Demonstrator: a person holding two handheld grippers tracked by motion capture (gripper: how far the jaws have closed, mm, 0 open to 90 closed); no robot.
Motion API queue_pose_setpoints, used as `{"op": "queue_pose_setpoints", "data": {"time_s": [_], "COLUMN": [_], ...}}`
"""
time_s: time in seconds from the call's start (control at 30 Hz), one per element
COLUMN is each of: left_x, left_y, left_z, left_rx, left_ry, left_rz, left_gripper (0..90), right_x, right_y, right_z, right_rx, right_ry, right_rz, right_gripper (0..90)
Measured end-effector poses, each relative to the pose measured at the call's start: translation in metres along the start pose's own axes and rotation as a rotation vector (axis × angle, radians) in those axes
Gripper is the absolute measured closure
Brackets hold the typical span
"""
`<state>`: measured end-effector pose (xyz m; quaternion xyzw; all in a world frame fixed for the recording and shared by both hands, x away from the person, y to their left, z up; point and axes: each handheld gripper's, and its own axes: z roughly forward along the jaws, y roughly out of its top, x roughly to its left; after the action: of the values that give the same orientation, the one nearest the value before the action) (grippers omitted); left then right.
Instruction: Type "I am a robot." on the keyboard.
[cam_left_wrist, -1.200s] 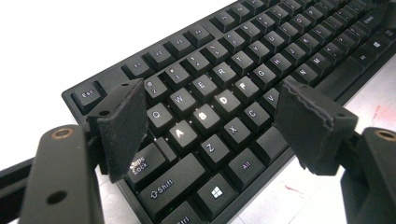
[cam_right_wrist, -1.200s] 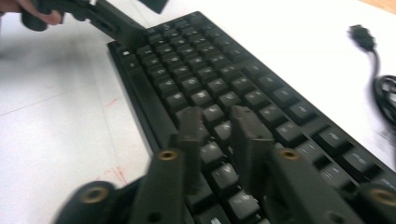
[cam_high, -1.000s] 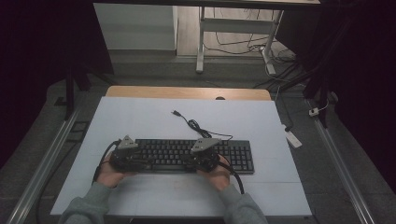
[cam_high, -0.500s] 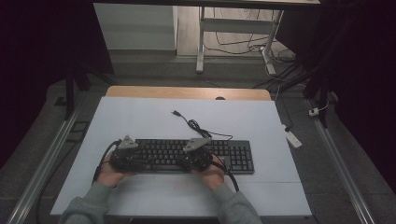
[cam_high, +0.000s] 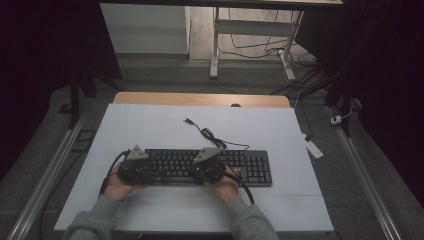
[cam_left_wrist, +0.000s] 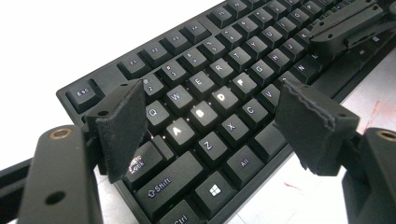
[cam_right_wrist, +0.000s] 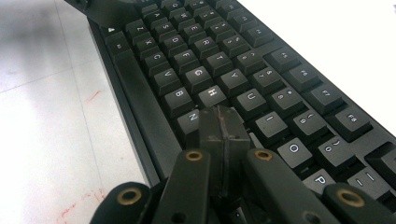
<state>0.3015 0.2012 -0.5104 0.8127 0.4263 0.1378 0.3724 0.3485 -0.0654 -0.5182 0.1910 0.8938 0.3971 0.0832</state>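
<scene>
Your right gripper has its jaws pressed together, tip down on the keys near J, so you look mid-typing; how much remains I can't tell. Your left gripper hangs spread above A, S, D. The matte black keyboard, square-capped, lies along the bench's near edge.

1. The white worktop is brightly lit, with a wooden edge along its far side.
2. Beyond the worktop, grey floor carries white table legs and tangled cables.
3. Metal rails flank the worktop; the surroundings are dark.
</scene>
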Motion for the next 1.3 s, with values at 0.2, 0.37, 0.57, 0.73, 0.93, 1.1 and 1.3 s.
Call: {"op": "queue_pose_setpoints", "data": {"time_s": [0.2, 0.37, 0.57, 0.73, 0.93, 1.1, 1.3], "left_x": [0.000, 0.000, 0.000, 0.000, 0.000, 0.001, 0.001], "left_y": [0.000, 0.000, 0.000, 0.000, 0.000, 0.000, 0.000], "left_z": [0.001, 0.000, 0.000, -0.001, -0.001, -0.002, -0.002], "left_rx": [0.001, -0.001, -0.004, -0.008, -0.008, -0.012, -0.015], "left_ry": [0.000, 0.002, 0.007, 0.010, 0.013, 0.015, 0.016], "left_rz": [0.005, 0.001, 0.004, 0.005, 0.005, 0.002, -0.002], "left_gripper": [25.0, 25.0, 24.9, 24.8, 24.7, 24.7, 24.7], "right_x": [0.000, 0.001, -0.001, -0.002, -0.005, -0.010, -0.015], "right_y": [0.000, 0.000, 0.001, 0.000, -0.004, -0.012, -0.023], "right_z": [0.000, 0.001, -0.006, -0.016, -0.034, -0.047, -0.061], "right_rx": [0.008, 0.014, -0.022, -0.060, -0.098, -0.117, -0.128], "right_ry": [-0.003, -0.001, 0.011, 0.019, -0.006, -0.042, -0.079], "right_rz": [-0.005, -0.002, 0.017, 0.030, 0.041, 0.053, 0.066], "right_gripper": [89.6, 89.6, 89.5, 83.0, 71.3, 62.5, 55.2]}}
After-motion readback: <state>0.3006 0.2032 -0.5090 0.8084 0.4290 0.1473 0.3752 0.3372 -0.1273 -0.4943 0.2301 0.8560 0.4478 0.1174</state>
